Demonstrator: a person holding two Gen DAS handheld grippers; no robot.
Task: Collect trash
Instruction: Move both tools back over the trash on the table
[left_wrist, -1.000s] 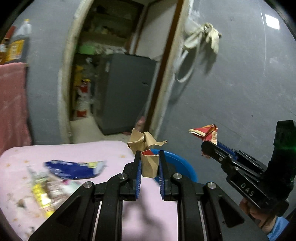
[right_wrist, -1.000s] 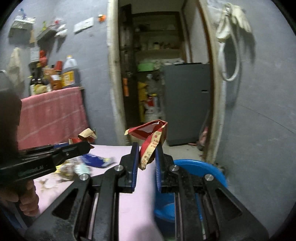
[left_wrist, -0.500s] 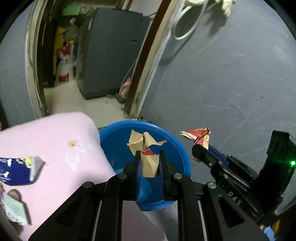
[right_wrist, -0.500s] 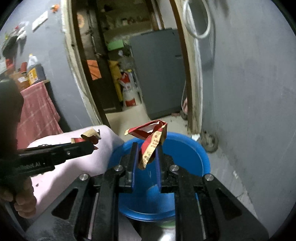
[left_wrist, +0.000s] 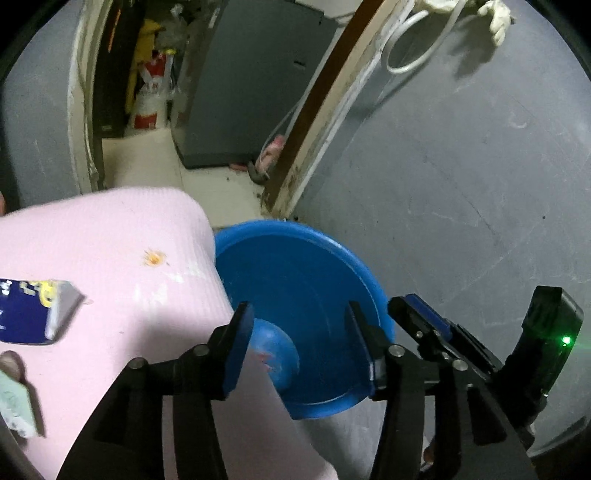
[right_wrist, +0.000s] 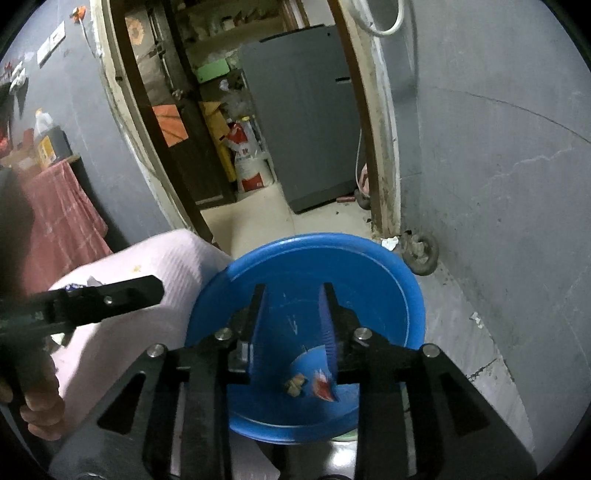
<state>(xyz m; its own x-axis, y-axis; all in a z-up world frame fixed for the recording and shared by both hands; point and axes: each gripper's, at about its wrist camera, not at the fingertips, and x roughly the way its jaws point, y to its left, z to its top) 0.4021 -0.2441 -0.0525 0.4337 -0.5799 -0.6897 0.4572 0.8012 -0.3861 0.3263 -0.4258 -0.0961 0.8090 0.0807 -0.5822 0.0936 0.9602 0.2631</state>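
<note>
A blue bin (left_wrist: 317, 266) (right_wrist: 369, 266) stands on the floor beside the pink-covered table (left_wrist: 110, 240). My left gripper (left_wrist: 301, 332) is open and empty above the bin's near rim. My right gripper (right_wrist: 293, 317) is open and empty over the bin; it also shows in the left wrist view (left_wrist: 424, 314). A brown paper scrap (right_wrist: 295, 384) and a red wrapper (right_wrist: 323, 384) lie at the bin's bottom. A blue wrapper (left_wrist: 33, 314) and a pale packet (left_wrist: 16, 406) lie on the table at the left.
A grey wall (left_wrist: 461, 184) stands close behind the bin. An open doorway (right_wrist: 236, 155) leads to a room with a grey cabinet (right_wrist: 306, 122) and sacks. A red cloth (right_wrist: 55, 214) hangs at left. A white scrap (right_wrist: 389, 242) lies on the floor.
Both grippers opened over the blue bin. The brown paper scrap and the red wrapper left the jaws and now lie inside the bin.
</note>
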